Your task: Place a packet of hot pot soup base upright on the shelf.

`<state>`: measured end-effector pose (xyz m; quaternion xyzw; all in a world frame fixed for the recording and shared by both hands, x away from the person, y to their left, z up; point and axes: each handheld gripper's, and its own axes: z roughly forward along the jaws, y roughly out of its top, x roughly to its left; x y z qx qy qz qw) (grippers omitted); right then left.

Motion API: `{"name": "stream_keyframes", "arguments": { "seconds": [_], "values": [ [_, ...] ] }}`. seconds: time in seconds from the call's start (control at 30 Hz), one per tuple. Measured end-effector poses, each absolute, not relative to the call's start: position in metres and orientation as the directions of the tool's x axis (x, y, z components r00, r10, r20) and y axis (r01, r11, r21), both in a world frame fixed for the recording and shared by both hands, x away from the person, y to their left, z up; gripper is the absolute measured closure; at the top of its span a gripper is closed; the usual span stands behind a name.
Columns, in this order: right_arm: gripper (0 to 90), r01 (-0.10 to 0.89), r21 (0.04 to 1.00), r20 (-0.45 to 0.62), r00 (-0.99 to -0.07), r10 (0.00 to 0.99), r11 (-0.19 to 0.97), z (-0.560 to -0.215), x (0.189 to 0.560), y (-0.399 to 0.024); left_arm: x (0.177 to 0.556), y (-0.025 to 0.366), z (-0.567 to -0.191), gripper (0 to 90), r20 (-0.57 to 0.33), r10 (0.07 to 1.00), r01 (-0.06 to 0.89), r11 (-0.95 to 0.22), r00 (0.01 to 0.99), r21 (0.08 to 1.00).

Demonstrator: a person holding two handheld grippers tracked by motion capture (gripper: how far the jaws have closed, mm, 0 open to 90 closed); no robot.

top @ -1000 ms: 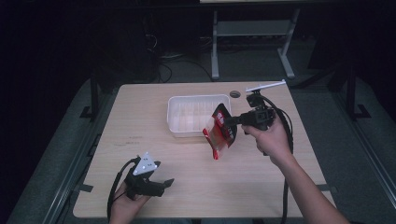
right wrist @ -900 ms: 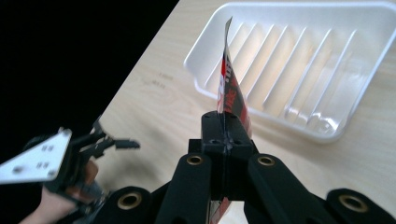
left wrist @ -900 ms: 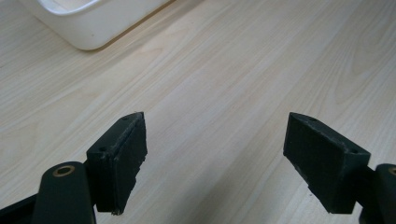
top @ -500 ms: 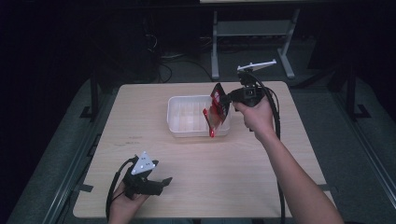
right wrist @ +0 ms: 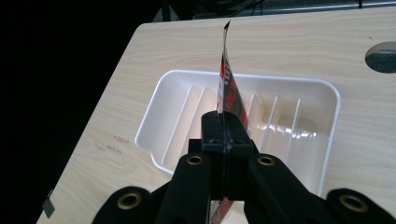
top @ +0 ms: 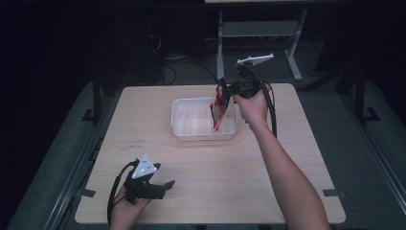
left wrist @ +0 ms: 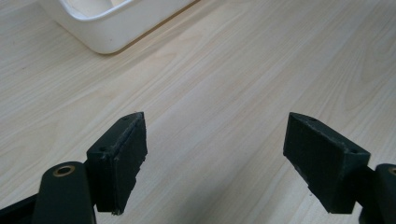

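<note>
The left gripper (top: 163,186) rests on the near left of the desk (top: 287,158), jaws spread wide with nothing between them, where it sat a second ago; the white tray (top: 203,134) lies well ahead of it. The right gripper (top: 226,92) is clamped on a red snack packet (top: 219,109). A second ago the packet hung beside the tray's right end; now the hand has carried it back and over, so it dangles below the gripper above the tray's right part. Judging by this, the carry is nearly done and release into the tray comes next.
</note>
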<state>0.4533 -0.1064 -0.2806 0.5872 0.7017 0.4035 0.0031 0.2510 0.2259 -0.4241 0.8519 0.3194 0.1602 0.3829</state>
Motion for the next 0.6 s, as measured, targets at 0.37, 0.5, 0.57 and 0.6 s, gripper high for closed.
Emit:
{"name": "stream_keyframes", "arguments": {
  "seconds": [0.37,0.5,0.57,0.6],
  "values": [
    [89.2,0.828,0.558,0.462,-0.265,0.846,-0.046,-0.292,0.466,-0.103,0.251,0.228,-0.424,21.0,0.029,0.669,0.419,-0.499,0.743,0.758],
    [89.1,0.831,0.553,0.457,-0.249,0.854,-0.054,-0.296,0.469,-0.103,0.251,0.228,-0.423,21.0,0.029,0.670,0.418,-0.496,0.741,0.761],
    [89.1,0.831,0.553,0.453,-0.239,0.859,-0.061,-0.297,0.470,-0.102,0.251,0.228,-0.423,21.0,0.029,0.670,0.416,-0.494,0.742,0.763],
    [89.1,0.831,0.553,0.453,-0.239,0.859,-0.061,-0.297,0.470,-0.102,0.251,0.228,-0.423,21.0,0.029,0.670,0.416,-0.494,0.742,0.763]
  ]
}}
